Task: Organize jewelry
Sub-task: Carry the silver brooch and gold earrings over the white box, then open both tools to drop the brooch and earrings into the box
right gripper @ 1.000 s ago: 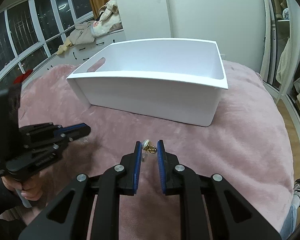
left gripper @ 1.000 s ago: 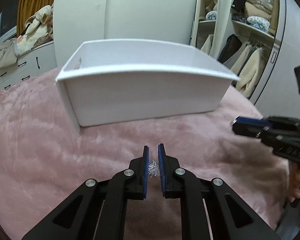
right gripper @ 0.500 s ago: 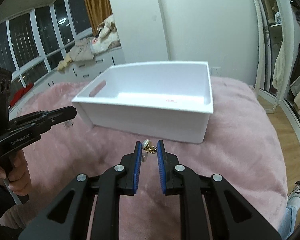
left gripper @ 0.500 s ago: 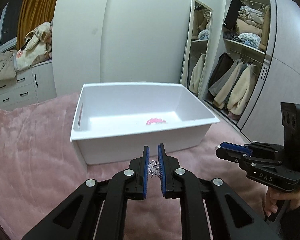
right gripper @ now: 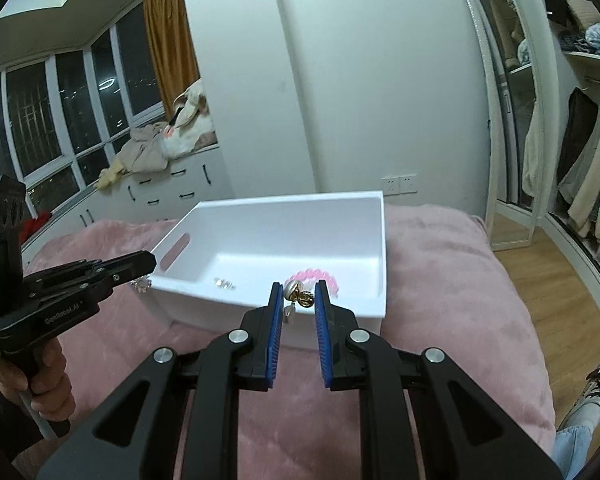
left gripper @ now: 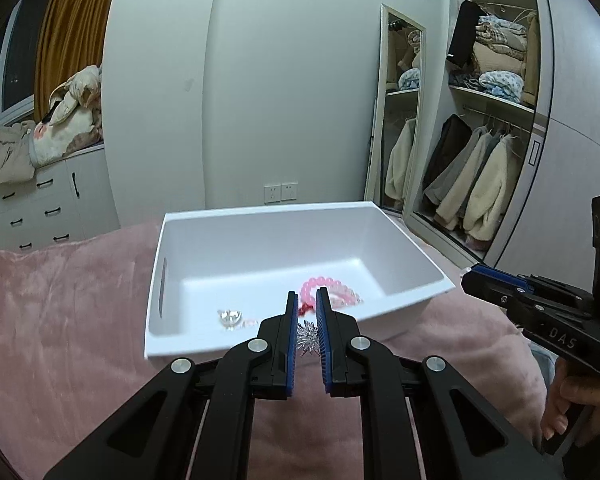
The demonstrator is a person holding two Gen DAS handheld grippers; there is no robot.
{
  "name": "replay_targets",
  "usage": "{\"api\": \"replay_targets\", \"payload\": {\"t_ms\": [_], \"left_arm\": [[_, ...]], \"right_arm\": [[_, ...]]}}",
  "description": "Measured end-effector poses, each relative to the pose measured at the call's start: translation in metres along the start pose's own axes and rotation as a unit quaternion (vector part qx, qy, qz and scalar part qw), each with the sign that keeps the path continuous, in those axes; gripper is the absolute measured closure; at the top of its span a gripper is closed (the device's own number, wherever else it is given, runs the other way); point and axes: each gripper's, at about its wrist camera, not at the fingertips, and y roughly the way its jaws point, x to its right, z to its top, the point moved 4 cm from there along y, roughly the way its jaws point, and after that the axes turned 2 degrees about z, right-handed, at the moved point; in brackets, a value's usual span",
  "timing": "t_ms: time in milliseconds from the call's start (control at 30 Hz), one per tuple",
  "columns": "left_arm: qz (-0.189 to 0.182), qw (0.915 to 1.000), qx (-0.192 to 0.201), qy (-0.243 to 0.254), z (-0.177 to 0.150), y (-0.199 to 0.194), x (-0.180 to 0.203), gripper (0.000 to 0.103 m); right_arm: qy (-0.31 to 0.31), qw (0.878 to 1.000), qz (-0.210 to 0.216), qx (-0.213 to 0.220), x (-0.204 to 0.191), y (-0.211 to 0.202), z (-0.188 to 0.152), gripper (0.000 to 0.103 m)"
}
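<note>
A white bin [left gripper: 260, 340] [right gripper: 340, 216] stands on the pink blanket. Inside lie a pink bead bracelet [left gripper: 332, 290] [right gripper: 324, 278] and a clear crystal piece [left gripper: 230, 317] [right gripper: 225, 283]. My left gripper [left gripper: 307, 320] is shut on a spiky silver brooch [left gripper: 308, 338], held above the bin's near rim; the brooch also shows in the right wrist view [right gripper: 142, 283]. My right gripper [right gripper: 297, 300] is shut on a gold and pearl earring [right gripper: 298, 296], held above the bin's near rim. The right gripper also shows in the left wrist view [left gripper: 470, 280].
The pink blanket [left gripper: 60, 320] [right gripper: 460, 300] covers the bed. White drawers with piled clothes [left gripper: 40, 200] stand at the left. A mirror [left gripper: 396, 120] and an open wardrobe [left gripper: 480, 140] are at the right. Wood floor [right gripper: 560, 280] lies beyond the bed's right edge.
Both grippers have risen and come forward over the bin's near rim, each still holding its piece. The bin's inside and the jewelry in it have come into view.
</note>
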Motion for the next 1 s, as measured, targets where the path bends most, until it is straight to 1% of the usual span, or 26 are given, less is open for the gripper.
{"api": "replay_targets", "payload": {"t_ms": [167, 267, 400, 633, 767, 867, 1000], "left_arm": [[0.008, 0.9999, -0.001, 0.008, 0.011, 0.016, -0.004, 0.088], [0.015, 0.9998, -0.006, 0.006, 0.014, 0.028, -0.012, 0.088], [0.025, 0.9996, -0.015, 0.003, 0.015, 0.046, -0.023, 0.088], [0.031, 0.9991, -0.028, -0.003, 0.011, 0.075, -0.038, 0.088], [0.042, 0.9976, -0.053, -0.012, 0.003, 0.093, -0.051, 0.088], [0.044, 0.9962, -0.072, -0.022, 0.0, 0.102, -0.061, 0.088], [0.048, 0.9958, -0.077, -0.01, 0.0, 0.107, -0.065, 0.088]], "right_arm": [[0.005, 1.0, -0.008, 0.01, 0.002, 0.02, 0.015, 0.087], [0.013, 1.0, -0.012, 0.015, 0.004, 0.03, 0.016, 0.087], [0.013, 1.0, -0.01, 0.004, 0.005, 0.049, 0.014, 0.087], [0.013, 1.0, -0.006, -0.012, 0.004, 0.083, 0.011, 0.087], [0.017, 1.0, -0.012, -0.022, 0.001, 0.098, 0.005, 0.087], [0.019, 0.999, -0.013, -0.028, 0.0, 0.111, 0.007, 0.087], [0.005, 0.999, -0.013, -0.035, -0.006, 0.125, 0.009, 0.087]]}}
